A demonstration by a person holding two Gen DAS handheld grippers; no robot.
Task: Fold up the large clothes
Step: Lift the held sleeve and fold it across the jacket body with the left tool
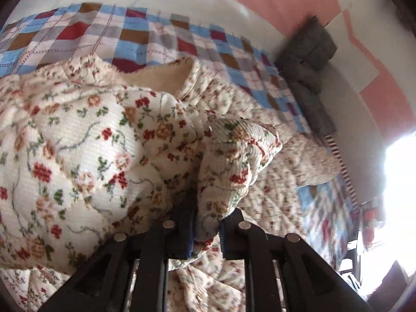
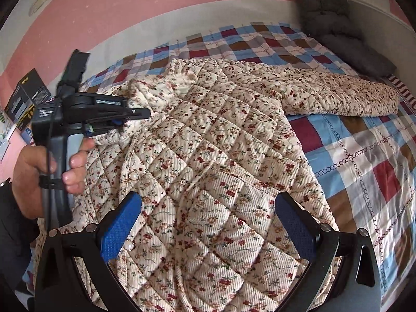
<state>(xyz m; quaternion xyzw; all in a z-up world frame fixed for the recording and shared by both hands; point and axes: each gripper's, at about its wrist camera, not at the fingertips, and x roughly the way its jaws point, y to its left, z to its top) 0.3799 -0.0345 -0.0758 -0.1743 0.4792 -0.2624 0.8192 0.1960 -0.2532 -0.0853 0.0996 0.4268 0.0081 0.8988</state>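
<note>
Left hand-held gripper [image 2: 135, 114]: clamped on cuff of cream floral quilted corduroy jacket [image 2: 208, 161]. Right hand-held gripper [image 2: 208, 223]: jaws apart above jacket, spread on checked bedsheet [image 2: 364, 156].

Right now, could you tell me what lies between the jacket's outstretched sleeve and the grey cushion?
Only bare checked bedsheet separates sleeve from grey cushion, seen in the right wrist view.

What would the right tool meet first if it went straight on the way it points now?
Most likely the floral quilted jacket. The right tool stands open above it, angled down, with nothing between its fingers and the fabric. How much gap remains is hard to tell. The left tool, pinching a sleeve fold, is off to the side.
</note>
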